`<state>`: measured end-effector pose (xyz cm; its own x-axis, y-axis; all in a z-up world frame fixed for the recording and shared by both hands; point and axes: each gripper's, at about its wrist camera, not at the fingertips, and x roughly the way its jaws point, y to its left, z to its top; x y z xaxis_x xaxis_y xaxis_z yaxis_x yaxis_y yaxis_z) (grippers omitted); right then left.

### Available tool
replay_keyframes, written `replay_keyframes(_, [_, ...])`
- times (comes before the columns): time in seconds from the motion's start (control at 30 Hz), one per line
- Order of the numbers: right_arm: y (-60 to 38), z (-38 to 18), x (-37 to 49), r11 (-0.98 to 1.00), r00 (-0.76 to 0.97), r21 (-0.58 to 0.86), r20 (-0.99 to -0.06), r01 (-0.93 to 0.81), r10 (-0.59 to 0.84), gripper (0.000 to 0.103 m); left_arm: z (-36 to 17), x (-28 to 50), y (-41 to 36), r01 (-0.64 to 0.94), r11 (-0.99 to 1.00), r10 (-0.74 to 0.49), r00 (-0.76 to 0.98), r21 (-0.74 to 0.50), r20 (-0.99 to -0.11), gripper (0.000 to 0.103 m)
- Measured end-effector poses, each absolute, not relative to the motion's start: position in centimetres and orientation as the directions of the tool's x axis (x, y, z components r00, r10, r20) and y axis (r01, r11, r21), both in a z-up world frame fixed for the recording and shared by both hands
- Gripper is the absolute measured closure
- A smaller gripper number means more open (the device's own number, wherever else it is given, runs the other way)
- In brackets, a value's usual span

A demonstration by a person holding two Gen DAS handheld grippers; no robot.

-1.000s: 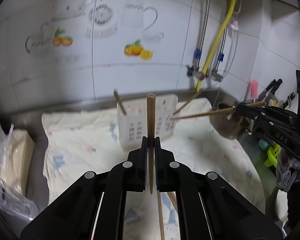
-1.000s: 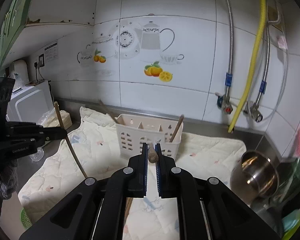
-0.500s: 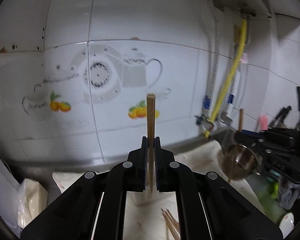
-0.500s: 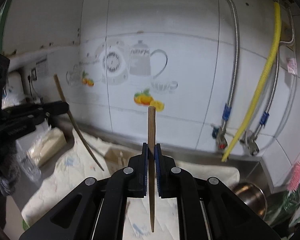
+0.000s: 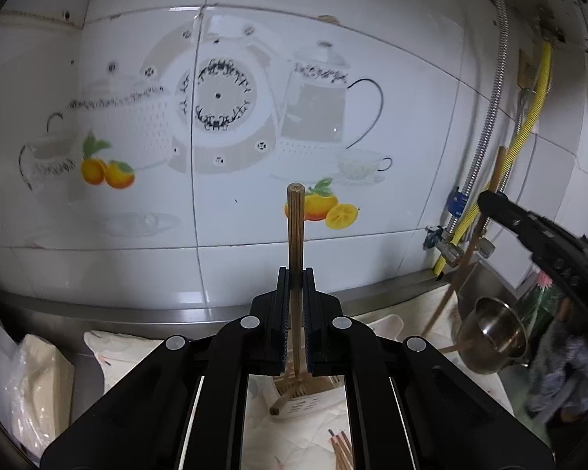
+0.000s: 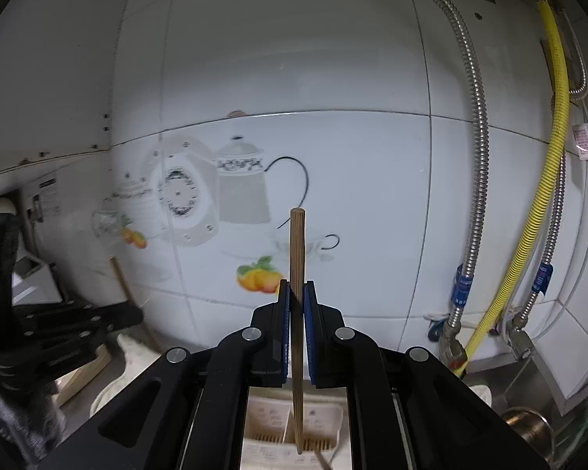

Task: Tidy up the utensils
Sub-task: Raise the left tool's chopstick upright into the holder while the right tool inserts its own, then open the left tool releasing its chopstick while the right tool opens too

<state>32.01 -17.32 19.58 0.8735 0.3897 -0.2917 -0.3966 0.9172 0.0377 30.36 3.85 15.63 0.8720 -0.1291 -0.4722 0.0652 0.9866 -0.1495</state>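
Our left gripper (image 5: 295, 274) has its fingers (image 5: 281, 305) pressed together on a wooden chopstick (image 5: 295, 243), which stands upright with its blunt end above the fingertips and its thin end pointing down toward the white utensil basket (image 5: 307, 399). Our right gripper (image 6: 296, 288) likewise pinches a second chopstick (image 6: 297, 258) upright between its fingers (image 6: 283, 325), the tip hanging just above the basket's slotted compartments (image 6: 270, 423). We cannot tell whether either tip touches the basket. Inside the basket another stick (image 5: 284, 397) leans at a slant. In front of the basket, loose chopsticks (image 5: 343, 450) lie on the patterned cloth (image 5: 294, 438) over the surface. Right of the basket sits a steel pot (image 5: 494, 337). Behind the basket rises the tiled wall (image 5: 235, 117) with teapot decals.
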Motion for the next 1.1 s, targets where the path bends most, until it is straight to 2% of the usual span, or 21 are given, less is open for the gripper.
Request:
replay_keyframes(0.17, [-17.0, 17.3, 34.1, 0.928, 0.886, 0.049, -0.282, -0.369, 0.367, 0.096, 14.6, 31.3, 4.4, 0.066, 0.983, -0.142, 0.869, -0.174, -0.474, 0.098])
replay_keyframes(0.43, [-16.5, 12.8, 35.4, 0.937, 0.874, 0.004, -0.359, -0.350, 0.328, 0.096, 12.2, 32.1, 4.0, 0.071, 0.984, -0.148, 0.842, -0.165, -0.519, 0.098])
replay_keyframes(0.8, [-17.3, 11.8, 34.8, 0.938, 0.864, 0.028, -0.382, -0.345, 0.328, 0.095, 9.8, 32.7, 3.9, 0.055, 0.986, -0.140, 0.801, -0.160, -0.583, 0.097])
replay_keyframes(0.9, [-17.7, 12.2, 34.1, 0.941, 0.873, 0.021, -0.367, -0.339, 0.323, 0.087, 10.1, 32.4, 4.0, 0.053, 0.986, -0.137, 0.804, -0.159, -0.578, 0.096])
replay_keyframes(1.0, [-18.3, 12.9, 33.0, 0.942, 0.881, 0.021, -0.348, -0.335, 0.321, 0.083, 10.7, 31.7, 4.1, 0.052, 0.985, -0.139, 0.812, -0.167, -0.567, 0.089])
replay_keyframes(1.1, [-19.0, 13.7, 31.2, 0.940, 0.886, 0.032, -0.325, -0.339, 0.330, 0.074, 11.5, 30.4, 4.0, 0.050, 0.985, -0.134, 0.828, -0.167, -0.545, 0.076])
